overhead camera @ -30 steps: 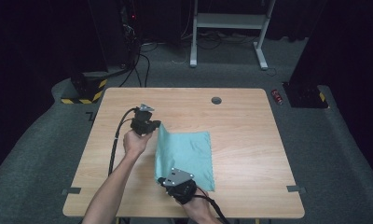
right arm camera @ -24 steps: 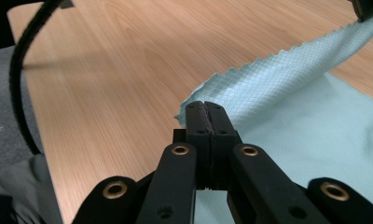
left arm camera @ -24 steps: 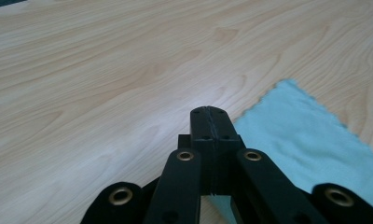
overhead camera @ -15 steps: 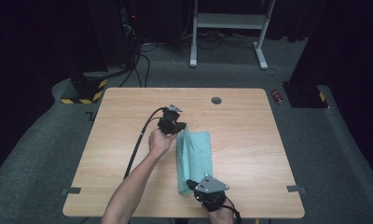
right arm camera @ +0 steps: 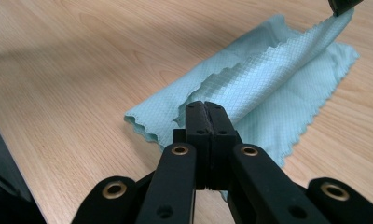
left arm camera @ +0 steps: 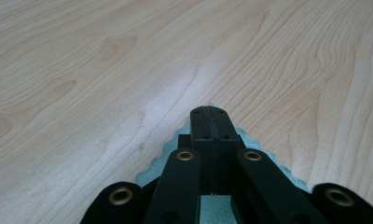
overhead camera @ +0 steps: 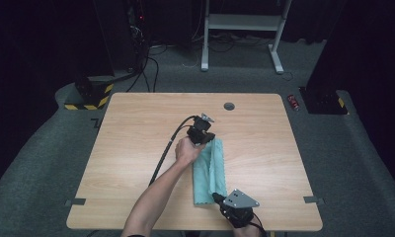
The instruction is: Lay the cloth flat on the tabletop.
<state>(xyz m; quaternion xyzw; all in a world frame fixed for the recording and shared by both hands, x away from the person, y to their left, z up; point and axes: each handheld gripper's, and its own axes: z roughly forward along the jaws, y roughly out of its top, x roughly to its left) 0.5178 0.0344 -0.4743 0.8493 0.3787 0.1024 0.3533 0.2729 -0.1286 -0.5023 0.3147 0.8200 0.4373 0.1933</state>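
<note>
The left gripper [overhead camera: 209, 139], forearm stretching toward one o'clock, and the right gripper [overhead camera: 216, 196] are both pinching the teal cloth [overhead camera: 209, 170].

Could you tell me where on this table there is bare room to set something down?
The table is bare left of the left gripper and its cable, and right of the teal cloth out to the right edge. The far strip near the round hole is also free. It is crowded mid-table near the front, around the cloth and right gripper.
</note>
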